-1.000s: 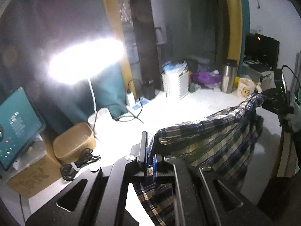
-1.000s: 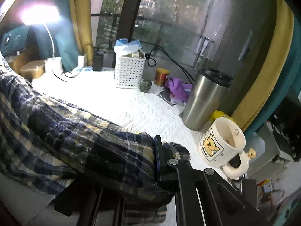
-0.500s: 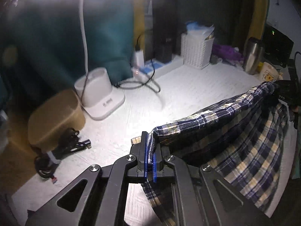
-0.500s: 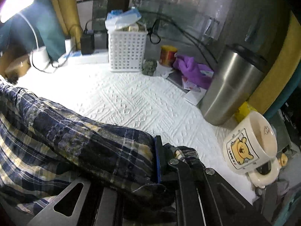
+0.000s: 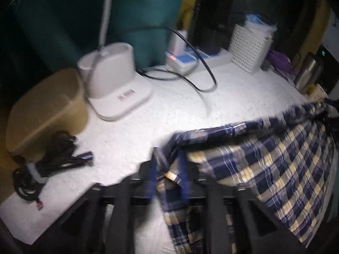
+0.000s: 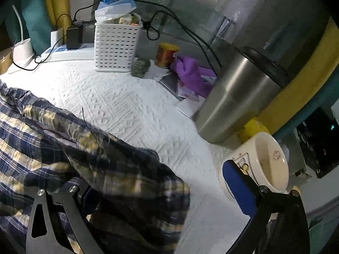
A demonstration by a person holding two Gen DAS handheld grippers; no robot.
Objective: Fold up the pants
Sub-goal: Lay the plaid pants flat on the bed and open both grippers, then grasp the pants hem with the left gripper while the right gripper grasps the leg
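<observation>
The blue and yellow plaid pants point(image 5: 275, 165) lie low over the white textured tabletop point(image 5: 169, 114). In the blurred left wrist view my left gripper point(image 5: 167, 169) has its blue pads a little apart, with the pants' edge between them. In the right wrist view my right gripper point(image 6: 163, 182) is wide open. Its right blue pad point(image 6: 237, 188) stands clear. The pants point(image 6: 84, 156) drape over its left finger.
A white lamp base point(image 5: 114, 82), a tan box point(image 5: 44, 110) and a black cable bundle point(image 5: 48, 160) sit at the left. A white basket point(image 6: 115, 44), steel tumbler point(image 6: 237, 103), bear mug point(image 6: 267, 165), purple cloth point(image 6: 190, 74) and power strip point(image 5: 190, 61) line the back and right.
Both grippers came down toward the table with the pants. The right gripper opened wide and let go of the cloth. The left gripper's pads parted slightly.
</observation>
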